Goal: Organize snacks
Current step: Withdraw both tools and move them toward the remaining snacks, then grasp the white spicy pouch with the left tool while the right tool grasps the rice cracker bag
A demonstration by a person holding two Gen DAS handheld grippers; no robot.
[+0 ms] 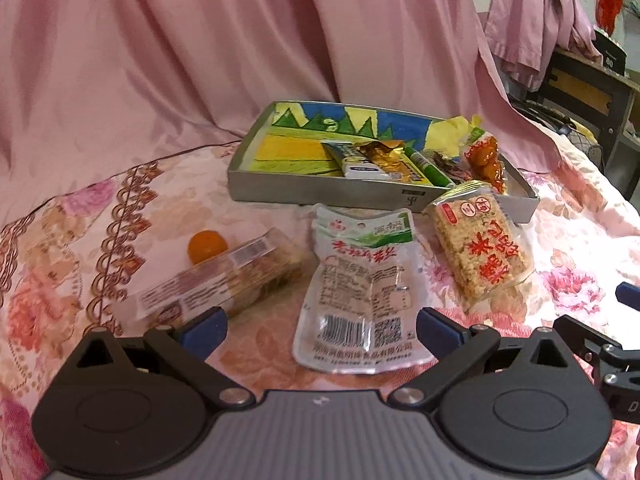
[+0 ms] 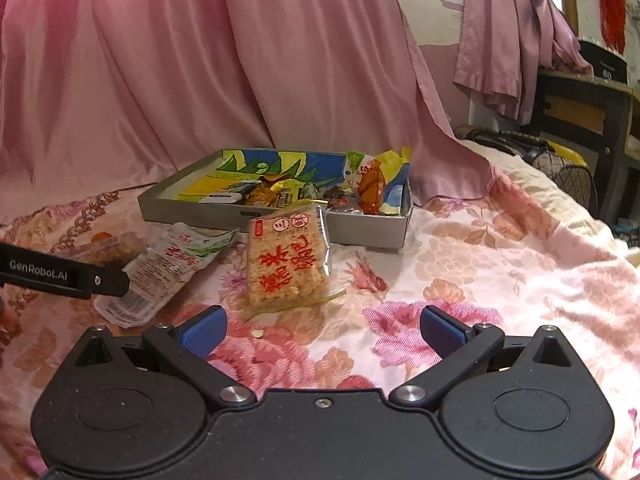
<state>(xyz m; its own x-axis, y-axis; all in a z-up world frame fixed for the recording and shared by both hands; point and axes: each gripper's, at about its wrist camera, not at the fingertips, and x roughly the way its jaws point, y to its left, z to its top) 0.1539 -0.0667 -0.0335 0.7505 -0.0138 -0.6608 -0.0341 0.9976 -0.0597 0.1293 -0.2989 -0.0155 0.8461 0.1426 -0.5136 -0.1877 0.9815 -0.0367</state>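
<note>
Four loose: clear rice-cracker pack with red lettering point(image 2: 287, 262), white-green foil pouch point(image 1: 362, 286), clear plastic box point(image 1: 224, 280), small orange ball point(image 1: 207, 246), all on the floral bedspread point(image 2: 480, 264).
Destination: grey painted tray point(image 1: 304, 186), partly filled, just behind.
Left gripper point(image 1: 320, 330): jaws apart, empty.
Right gripper point(image 2: 322, 330): jaws apart, empty.
Risk: the slick flat pouch could slide out; the ball may roll.

Your floral bedspread point(image 1: 568, 240) carries: tray point(image 1: 360, 190) ctr frame; below it rice cake pkt point(image 1: 480, 248), clear pouch point(image 1: 360, 288), box point(image 1: 224, 280), orange ball point(image 1: 207, 246).

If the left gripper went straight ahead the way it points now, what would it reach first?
Most likely the clear pouch, lying flat on the bedspread between the open left gripper fingers. Beyond it sits the grey tray; depth is uncertain.
</note>
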